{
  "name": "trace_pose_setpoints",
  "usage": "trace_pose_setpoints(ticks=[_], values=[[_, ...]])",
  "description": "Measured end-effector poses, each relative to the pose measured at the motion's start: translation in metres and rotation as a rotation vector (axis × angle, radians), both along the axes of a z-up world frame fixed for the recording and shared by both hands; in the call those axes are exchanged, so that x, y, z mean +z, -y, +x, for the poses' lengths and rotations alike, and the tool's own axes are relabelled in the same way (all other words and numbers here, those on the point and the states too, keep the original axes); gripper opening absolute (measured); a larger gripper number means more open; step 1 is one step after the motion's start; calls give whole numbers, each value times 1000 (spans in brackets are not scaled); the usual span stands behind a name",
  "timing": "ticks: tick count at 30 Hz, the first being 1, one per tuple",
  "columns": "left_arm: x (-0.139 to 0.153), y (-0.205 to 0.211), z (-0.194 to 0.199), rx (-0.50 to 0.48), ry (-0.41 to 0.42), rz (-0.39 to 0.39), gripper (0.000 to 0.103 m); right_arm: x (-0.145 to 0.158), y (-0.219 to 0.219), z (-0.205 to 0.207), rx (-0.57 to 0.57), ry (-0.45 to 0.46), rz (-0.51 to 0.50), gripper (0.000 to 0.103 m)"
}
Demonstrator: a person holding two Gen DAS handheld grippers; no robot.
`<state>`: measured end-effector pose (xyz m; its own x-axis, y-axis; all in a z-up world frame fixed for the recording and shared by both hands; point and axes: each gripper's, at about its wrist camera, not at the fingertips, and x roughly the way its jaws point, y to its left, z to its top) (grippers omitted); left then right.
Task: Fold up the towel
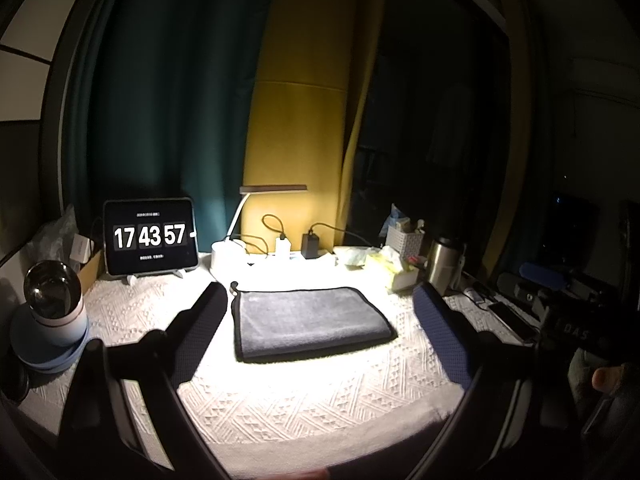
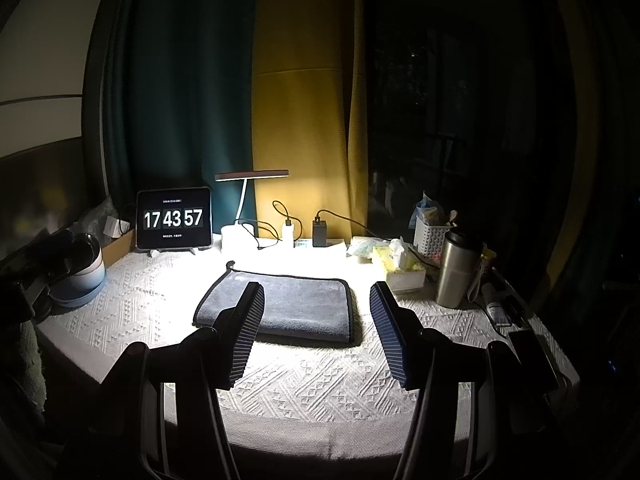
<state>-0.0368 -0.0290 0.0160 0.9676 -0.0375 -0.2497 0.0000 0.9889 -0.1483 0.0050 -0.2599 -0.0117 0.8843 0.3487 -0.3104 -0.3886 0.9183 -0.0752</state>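
A grey towel [image 1: 308, 322] with dark trim lies folded flat in the lit middle of the white knitted table cover; it also shows in the right wrist view [image 2: 292, 308]. My left gripper [image 1: 320, 300] is open and empty, held above the table's near side, its fingers framing the towel without touching it. My right gripper [image 2: 318, 300] is open and empty too, raised in front of the towel, its left finger [image 2: 246, 332] overlapping the towel's near edge in the view. The right gripper's body [image 1: 568, 324] shows at the right of the left wrist view.
At the back stand a tablet clock [image 1: 150, 238], a desk lamp [image 1: 272, 190], chargers with cables [image 1: 310, 244], a tissue pack [image 2: 400, 266], a white basket [image 2: 432, 234] and a steel tumbler [image 2: 458, 270]. A bowl stack with a cup [image 1: 52, 320] sits left. A phone [image 2: 532, 354] lies right.
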Motion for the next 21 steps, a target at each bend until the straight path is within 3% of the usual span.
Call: trace_pose_setpoints(ticks=[21], values=[[-1,1,0,-1,1,1,95,0,0,-1,-4,-1,-1,58]])
